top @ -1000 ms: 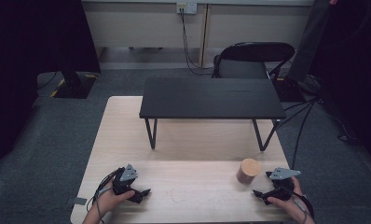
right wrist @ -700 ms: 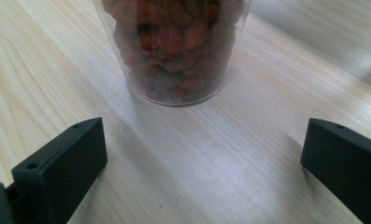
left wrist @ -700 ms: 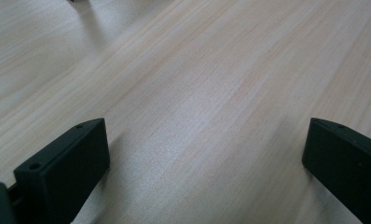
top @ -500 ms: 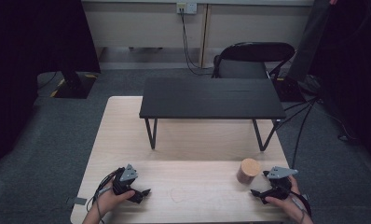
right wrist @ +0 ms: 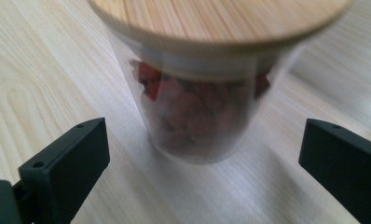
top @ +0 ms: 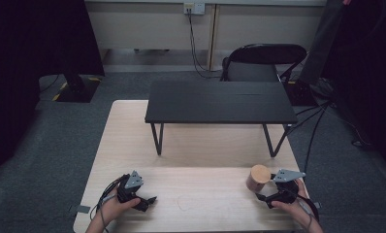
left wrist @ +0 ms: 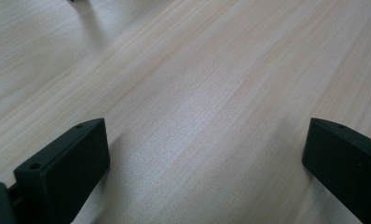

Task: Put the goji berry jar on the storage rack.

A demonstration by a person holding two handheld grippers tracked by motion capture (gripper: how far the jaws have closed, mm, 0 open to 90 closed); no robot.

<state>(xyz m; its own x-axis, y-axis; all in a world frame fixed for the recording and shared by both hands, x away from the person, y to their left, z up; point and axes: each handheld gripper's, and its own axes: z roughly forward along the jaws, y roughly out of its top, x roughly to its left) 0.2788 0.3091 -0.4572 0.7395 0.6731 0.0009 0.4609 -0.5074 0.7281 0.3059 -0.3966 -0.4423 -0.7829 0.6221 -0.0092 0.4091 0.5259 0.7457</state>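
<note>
Standing just ahead of wide-apart jaws, jar (right wrist: 200, 93)

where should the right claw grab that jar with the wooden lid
Probably on the glass wall of the jar, below the wooden lid, coming in level from the person's side as the right claw already faces it. The jar stands upright on the table, its round body sits between the open jaws, and the lid overhangs the glass, so a grip there could slip or lift the lid alone.
</note>
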